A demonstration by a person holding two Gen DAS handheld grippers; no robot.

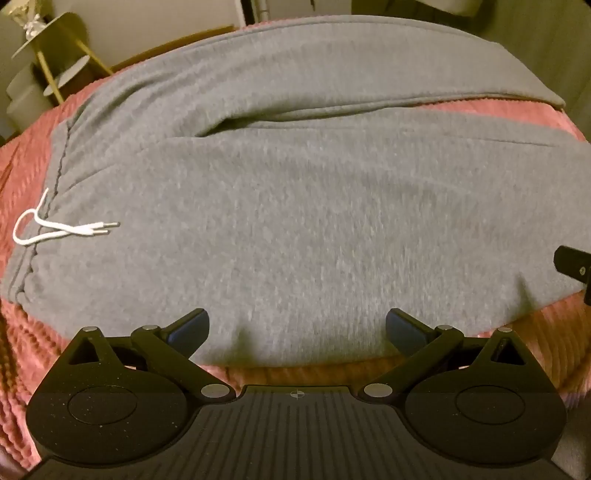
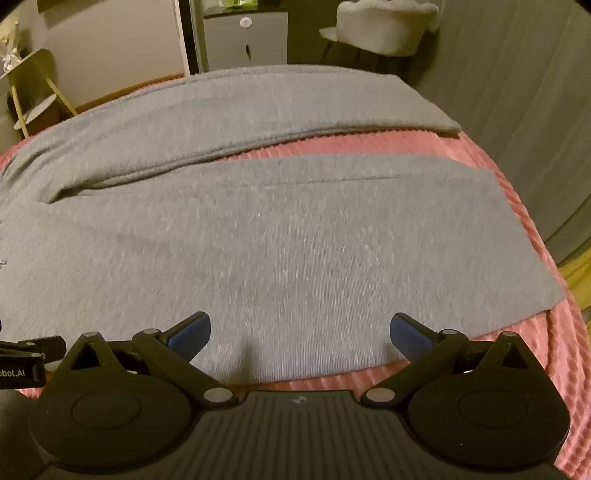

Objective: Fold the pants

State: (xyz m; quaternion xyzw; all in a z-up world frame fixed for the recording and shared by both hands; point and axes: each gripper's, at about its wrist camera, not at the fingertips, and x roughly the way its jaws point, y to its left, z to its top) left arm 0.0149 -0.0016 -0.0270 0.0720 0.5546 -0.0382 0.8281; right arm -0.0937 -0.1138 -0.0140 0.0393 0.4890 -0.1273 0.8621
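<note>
text: "obot.AI", cut off at frame edge | on: my left gripper (image 2: 22,363), white letters on its black body | where: lower left of right wrist view | other readable text: none

A pink bumpy blanket (image 2: 517,206) covers the bed, with a gold shelf stand (image 1: 55,62) at ten o'clock, a grey drawer cabinet (image 2: 245,40) at twelve, and a fluffy pale chair (image 2: 384,29) at one o'clock.
</note>
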